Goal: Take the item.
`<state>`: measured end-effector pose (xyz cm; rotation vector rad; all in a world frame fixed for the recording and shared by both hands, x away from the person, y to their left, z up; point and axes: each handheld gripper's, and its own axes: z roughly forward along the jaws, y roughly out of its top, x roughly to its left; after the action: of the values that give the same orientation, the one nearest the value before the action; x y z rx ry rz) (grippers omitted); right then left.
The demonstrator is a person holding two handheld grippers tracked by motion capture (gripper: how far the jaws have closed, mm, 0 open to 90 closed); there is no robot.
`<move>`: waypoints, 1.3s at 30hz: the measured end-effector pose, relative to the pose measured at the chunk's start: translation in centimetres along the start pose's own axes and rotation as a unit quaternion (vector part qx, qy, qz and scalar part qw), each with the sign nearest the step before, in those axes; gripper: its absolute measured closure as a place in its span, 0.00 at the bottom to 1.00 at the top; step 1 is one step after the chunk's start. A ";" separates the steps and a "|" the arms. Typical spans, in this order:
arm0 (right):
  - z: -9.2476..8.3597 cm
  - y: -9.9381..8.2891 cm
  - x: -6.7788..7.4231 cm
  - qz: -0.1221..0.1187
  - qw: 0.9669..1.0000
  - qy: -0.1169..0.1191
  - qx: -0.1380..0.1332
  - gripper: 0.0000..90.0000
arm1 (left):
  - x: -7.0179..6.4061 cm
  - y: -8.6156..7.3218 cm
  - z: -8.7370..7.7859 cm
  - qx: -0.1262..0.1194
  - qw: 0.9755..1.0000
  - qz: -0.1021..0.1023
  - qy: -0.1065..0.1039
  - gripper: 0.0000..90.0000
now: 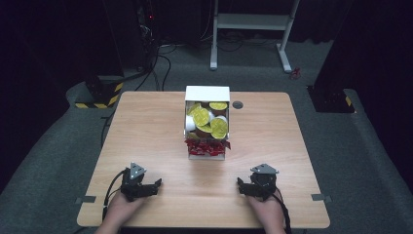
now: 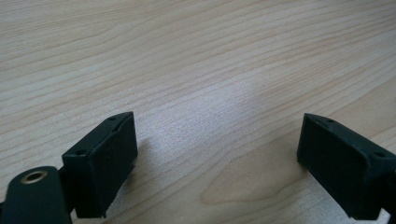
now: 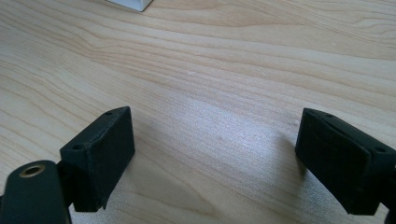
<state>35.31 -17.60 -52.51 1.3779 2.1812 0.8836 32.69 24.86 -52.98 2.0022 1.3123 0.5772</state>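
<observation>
A white box (image 1: pixel 207 92) stands at the middle of the wooden table (image 1: pixel 146 122). It holds several white cups with yellow lids (image 1: pixel 200 116) and red wrapped packets (image 1: pixel 207 146) at its near end. My left gripper (image 1: pixel 157 185) rests low at the near left of the table, open, with bare wood between its jaws (image 2: pixel 217 154). At the near right my right gripper (image 1: pixel 239 185) also stands open over bare wood (image 3: pixel 215 154). A white corner of the box (image 3: pixel 133 3) shows at the top edge of the right gripper view.
A small dark round grommet (image 1: pixel 237 105) sits in the tabletop right of the box. Beyond the table are a white frame stand (image 1: pixel 251 29), black cables on the grey floor, and a yellow-and-black striped base (image 1: pixel 100 95) at the back left.
</observation>
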 end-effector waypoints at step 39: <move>-1.8 0.3 -0.3 -0.008 0.999 -0.002 -0.041 0.17 | 0.0 0.0 0.0 0.001 1.000 0.001 0.000 0.14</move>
<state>34.50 -18.30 -51.00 1.3197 2.1264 0.9530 32.69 24.86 -52.98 2.0039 1.3123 0.5782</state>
